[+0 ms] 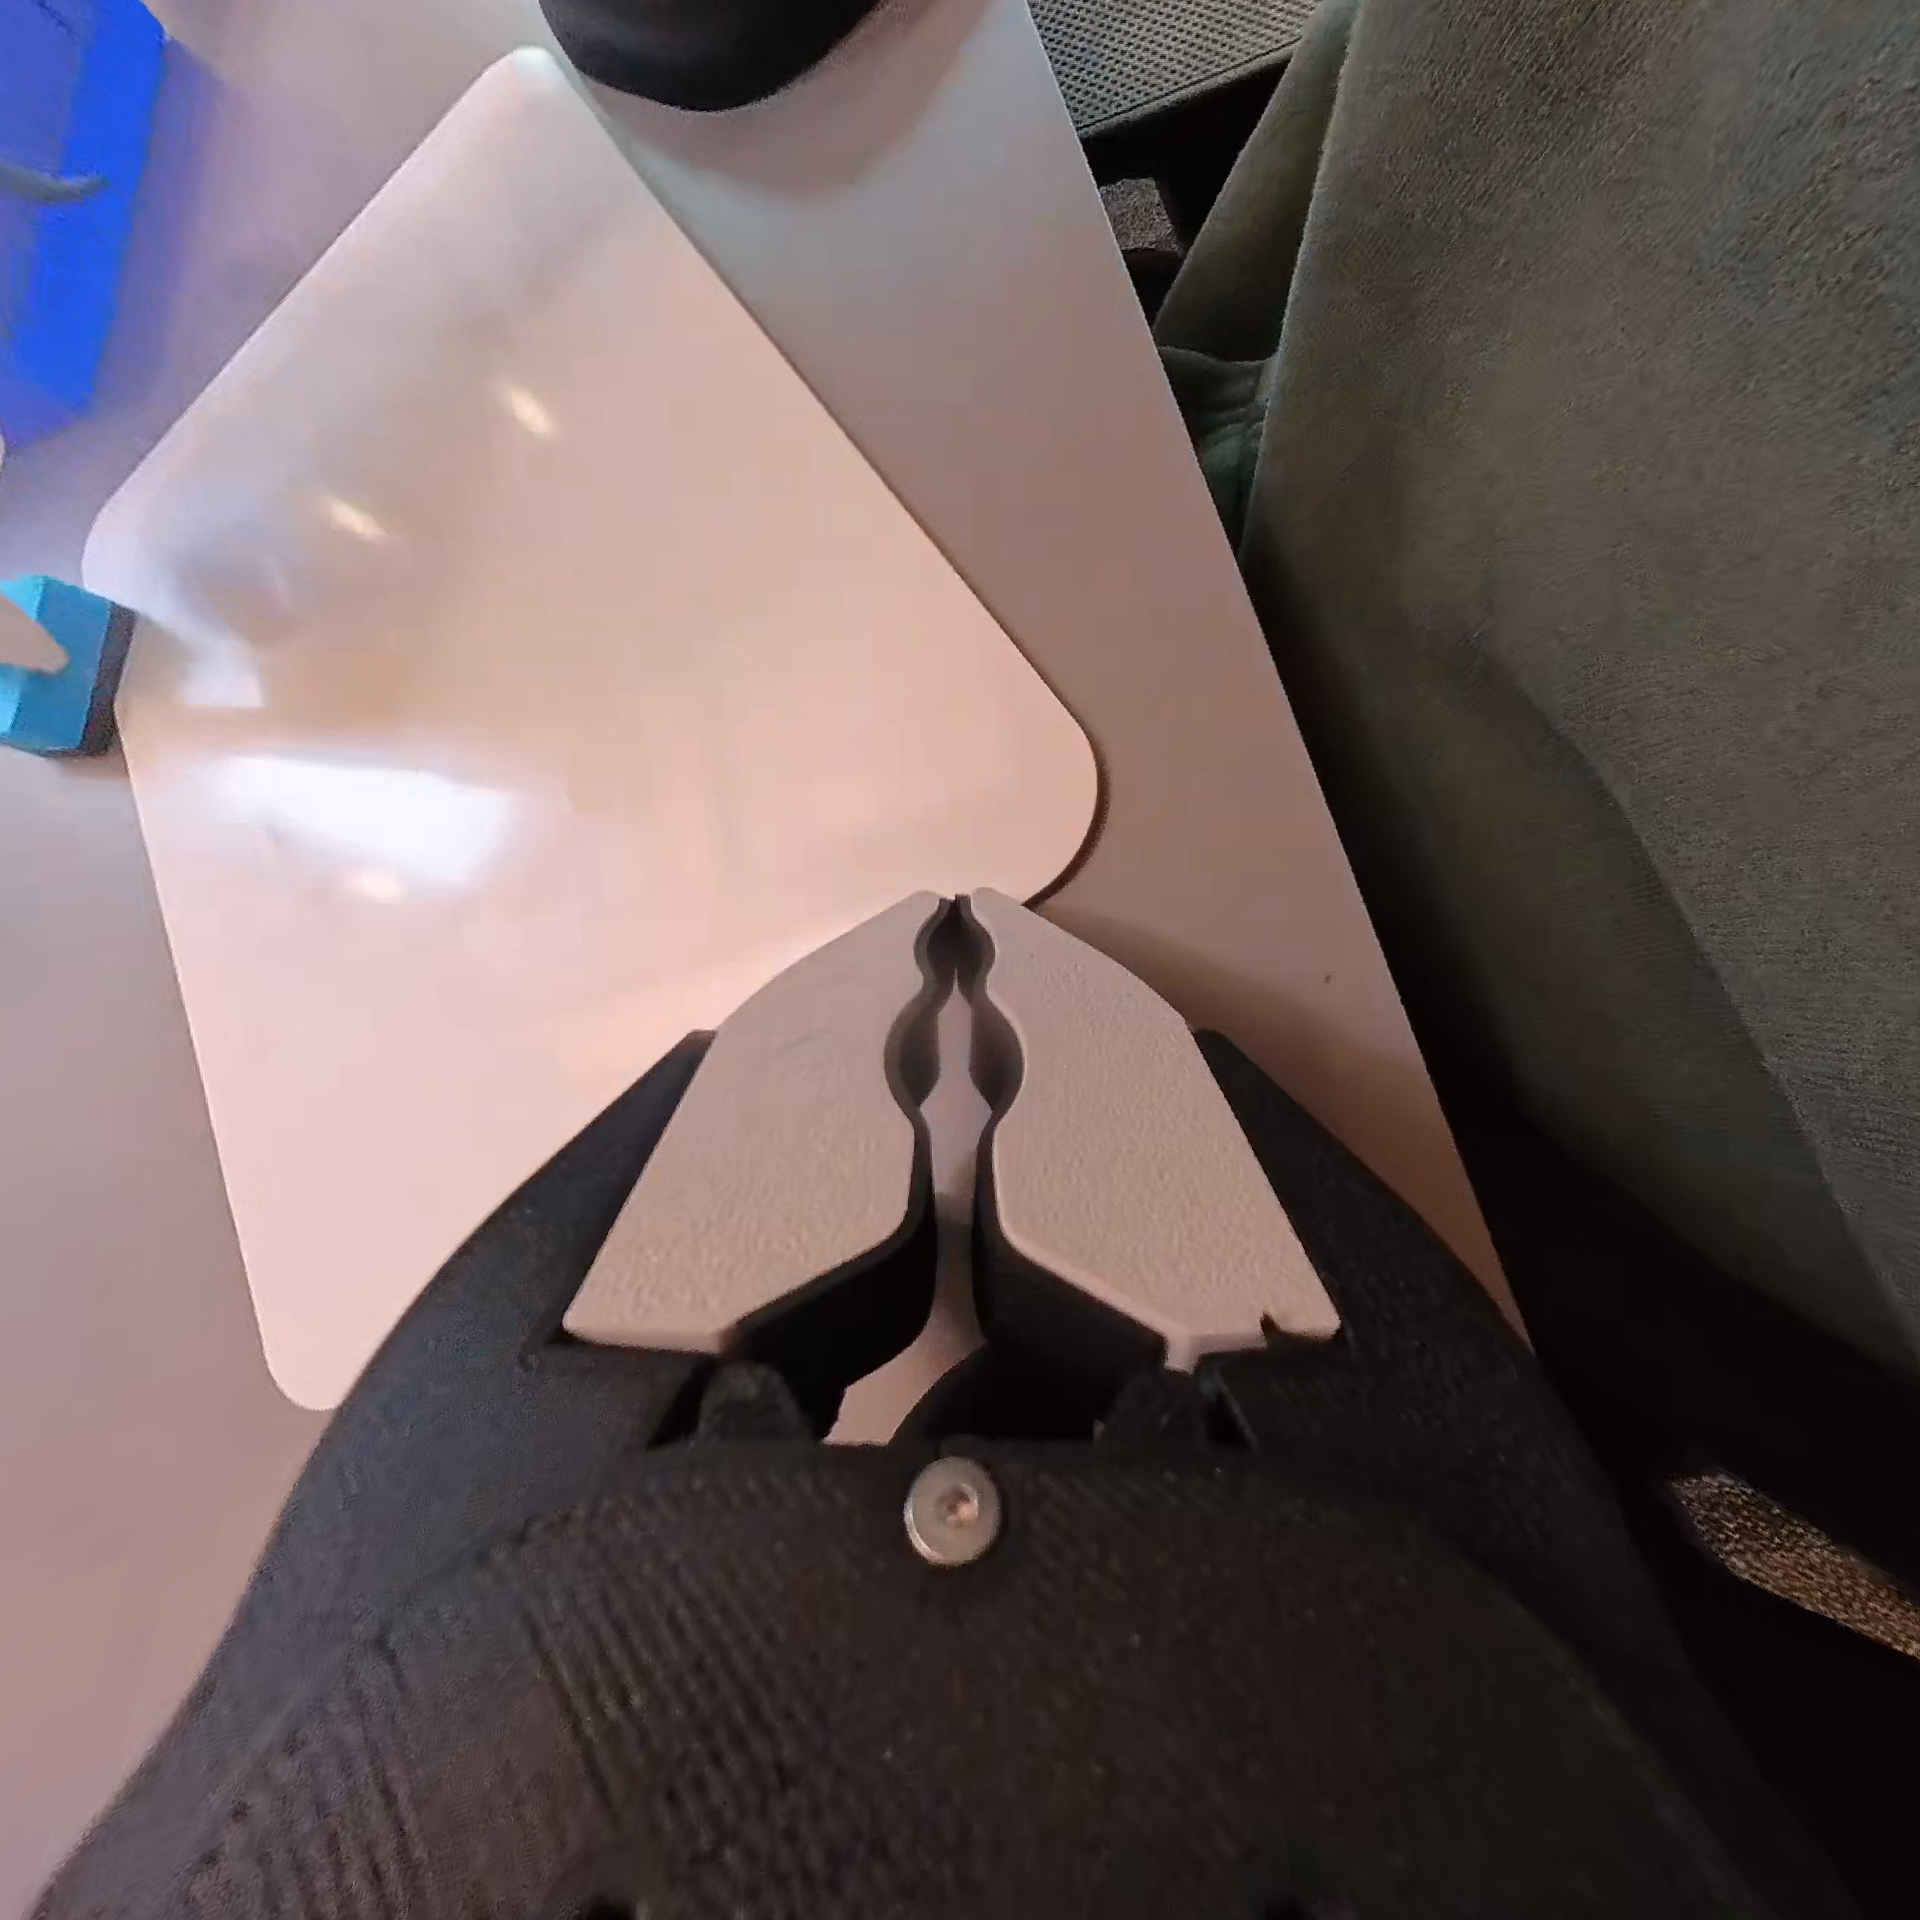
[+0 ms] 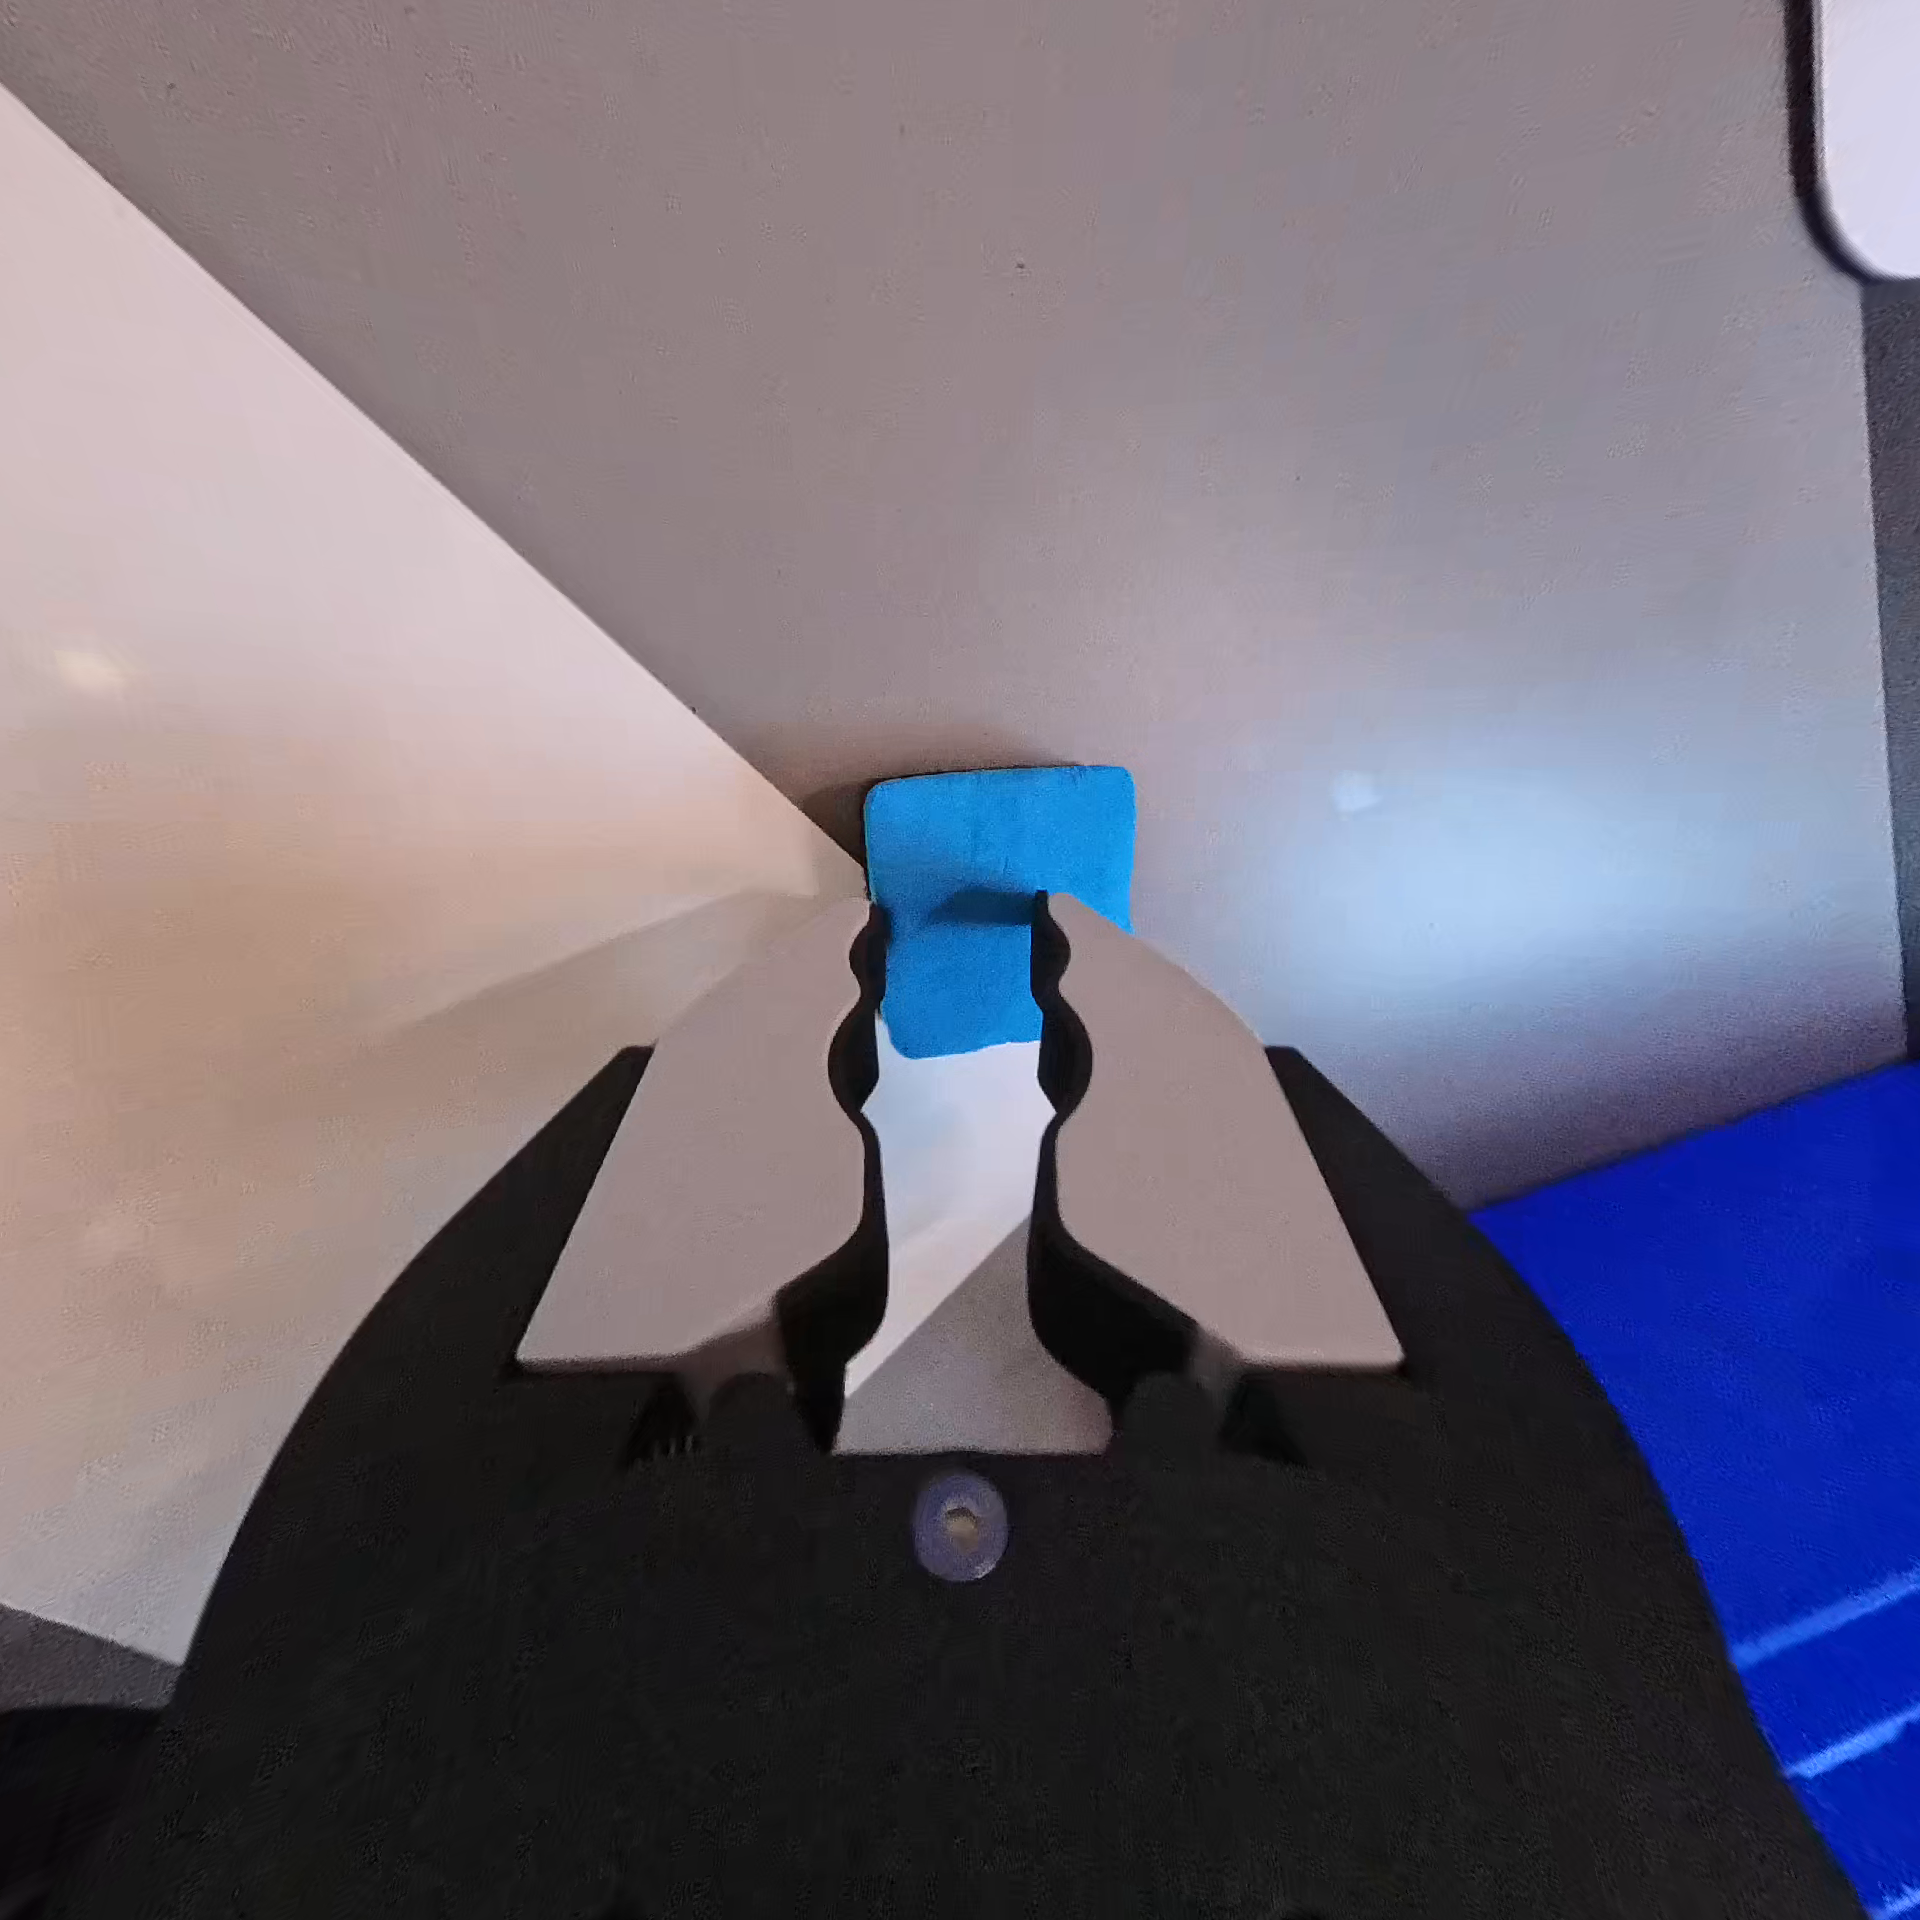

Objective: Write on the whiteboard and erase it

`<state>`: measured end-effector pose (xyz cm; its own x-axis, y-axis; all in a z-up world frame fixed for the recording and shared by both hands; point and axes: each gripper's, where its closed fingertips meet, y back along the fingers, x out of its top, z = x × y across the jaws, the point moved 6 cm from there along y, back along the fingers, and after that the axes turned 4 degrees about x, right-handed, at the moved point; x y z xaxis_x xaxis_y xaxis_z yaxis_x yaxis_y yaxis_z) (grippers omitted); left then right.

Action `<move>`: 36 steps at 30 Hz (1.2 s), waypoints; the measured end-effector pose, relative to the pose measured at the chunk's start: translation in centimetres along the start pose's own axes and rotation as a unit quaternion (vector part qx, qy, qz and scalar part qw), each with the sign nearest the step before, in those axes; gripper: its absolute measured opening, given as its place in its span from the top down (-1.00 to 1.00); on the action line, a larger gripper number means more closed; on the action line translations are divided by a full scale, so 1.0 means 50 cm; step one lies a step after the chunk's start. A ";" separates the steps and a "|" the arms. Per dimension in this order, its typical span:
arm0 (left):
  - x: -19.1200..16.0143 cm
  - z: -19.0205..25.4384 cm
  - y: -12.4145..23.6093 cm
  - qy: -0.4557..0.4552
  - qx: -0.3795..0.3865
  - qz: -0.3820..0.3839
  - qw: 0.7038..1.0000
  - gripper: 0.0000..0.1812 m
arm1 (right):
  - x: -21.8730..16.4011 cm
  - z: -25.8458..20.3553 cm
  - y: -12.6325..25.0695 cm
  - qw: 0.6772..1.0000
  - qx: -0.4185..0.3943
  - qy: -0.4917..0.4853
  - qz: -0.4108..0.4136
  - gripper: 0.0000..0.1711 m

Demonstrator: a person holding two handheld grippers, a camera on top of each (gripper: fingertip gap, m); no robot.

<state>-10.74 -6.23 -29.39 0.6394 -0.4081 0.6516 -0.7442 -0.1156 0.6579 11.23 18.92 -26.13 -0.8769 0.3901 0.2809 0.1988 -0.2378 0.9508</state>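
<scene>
A blank white whiteboard (image 1: 540, 644) with rounded corners lies flat on the grey table (image 1: 935, 343). No writing shows on it. My left gripper (image 1: 956, 906) is shut and empty, its tips at the board's near edge beside a corner. My right gripper (image 2: 954, 906) is shut on a small blue eraser (image 2: 987, 873) with a dark underside. It holds the eraser down at another corner of the whiteboard (image 2: 312, 831). The eraser also shows at the far left of the left wrist view (image 1: 62, 675).
A deep blue box (image 1: 73, 208) stands beside the board, also at the lower right of the right wrist view (image 2: 1766, 1455). A dark round object (image 1: 707, 42) sits at the table's far end. Grey-green fabric (image 1: 1558, 623) lies past the table edge. A white dark-rimmed object (image 2: 1870, 135) is far right. My hands' fingertips stand some 30 cm from each other.
</scene>
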 end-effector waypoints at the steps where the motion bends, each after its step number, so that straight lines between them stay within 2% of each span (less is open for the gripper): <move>1: 0.000 -0.001 0.000 0.003 -0.002 0.000 1.000 1.00 | -0.006 -0.004 0.003 1.000 -0.005 0.000 0.003 0.70; 5: 0.000 -0.002 -0.001 0.007 -0.005 0.000 1.000 1.00 | -0.003 -0.045 0.013 0.999 -0.003 0.023 0.023 0.70; 8: 0.000 -0.002 -0.001 0.008 -0.006 0.000 1.000 1.00 | -0.002 -0.060 0.011 0.999 0.003 0.033 0.020 0.52; 17: -0.001 -0.003 -0.001 0.011 -0.008 0.000 1.000 1.00 | -0.007 -0.029 0.017 0.997 0.056 -0.023 0.055 0.30; 20: -0.001 -0.004 0.000 0.011 -0.008 0.000 1.000 1.00 | -0.013 -0.019 0.006 0.997 0.059 -0.030 0.048 0.30; 23: -0.002 -0.004 0.000 0.011 -0.008 0.000 1.000 1.00 | -0.017 -0.020 -0.008 0.997 0.063 -0.026 0.047 0.42; 27: -0.002 -0.004 0.000 0.012 -0.009 0.000 1.000 1.00 | -0.013 -0.037 -0.007 0.996 0.068 -0.014 0.051 0.44; 30: -0.001 -0.005 -0.001 0.016 -0.009 0.000 1.000 1.00 | 0.003 -0.107 -0.001 0.996 0.081 0.014 0.046 0.44; 33: -0.001 -0.007 -0.001 0.022 -0.012 -0.002 1.000 1.00 | 0.028 -0.256 0.012 0.990 0.101 0.084 0.051 0.44; 35: -0.001 -0.006 -0.001 0.020 -0.010 -0.002 1.000 1.00 | 0.015 -0.325 0.026 0.987 0.101 0.115 0.043 0.44; 36: -0.001 -0.006 -0.001 0.019 -0.008 -0.002 1.000 1.00 | -0.002 -0.331 0.032 0.988 0.097 0.109 0.042 0.44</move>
<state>-10.69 -5.94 -29.35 0.6501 -0.3733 0.6618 -0.7379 -0.1023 0.6671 4.42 3.79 -26.79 -0.9231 0.1702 0.3448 0.3362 -0.0778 0.9386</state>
